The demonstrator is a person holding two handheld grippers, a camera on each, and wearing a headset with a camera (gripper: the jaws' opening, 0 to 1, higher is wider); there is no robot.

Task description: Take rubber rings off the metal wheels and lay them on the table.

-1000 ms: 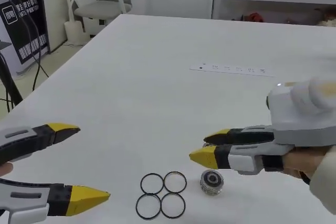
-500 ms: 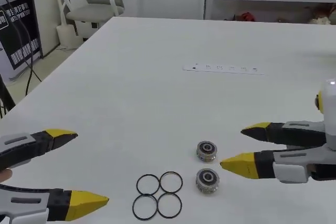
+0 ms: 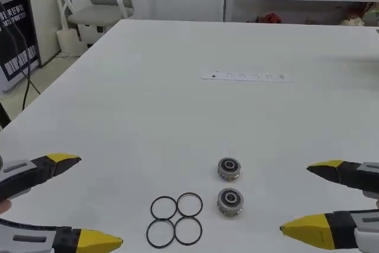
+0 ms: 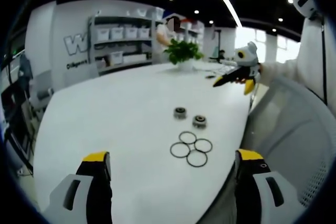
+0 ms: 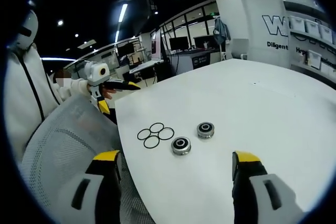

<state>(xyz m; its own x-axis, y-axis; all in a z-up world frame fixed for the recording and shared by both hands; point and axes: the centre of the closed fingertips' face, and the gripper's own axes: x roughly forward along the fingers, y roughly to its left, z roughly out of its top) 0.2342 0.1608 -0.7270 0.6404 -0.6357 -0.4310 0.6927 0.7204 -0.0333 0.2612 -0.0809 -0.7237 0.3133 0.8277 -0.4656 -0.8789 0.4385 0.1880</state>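
Two small metal wheels stand side by side on the white table: the far wheel (image 3: 228, 168) and the near wheel (image 3: 230, 201). Several black rubber rings (image 3: 175, 220) lie in a tight cluster left of them, also seen as rings (image 4: 191, 148) and rings (image 5: 155, 134). The wheels show again as wheels (image 4: 190, 117) and wheels (image 5: 192, 137). My left gripper (image 3: 77, 202) is open at the lower left, holding nothing. My right gripper (image 3: 311, 197) is open at the lower right, apart from the wheels. Each gripper view shows the other gripper (image 4: 234, 80) (image 5: 112, 94) across the table.
A flat white strip (image 3: 247, 76) lies farther back on the table (image 3: 177, 87). A chair (image 3: 95, 4) stands beyond the far left corner, shelves behind. The table's near edge lies just below the rings, with a mesh chair back (image 5: 63, 145) beside it.
My right gripper has drawn back to the right and down and opened wider, away from the wheels. A second wheel now stands on the table where the gripper was. The head view has shifted.
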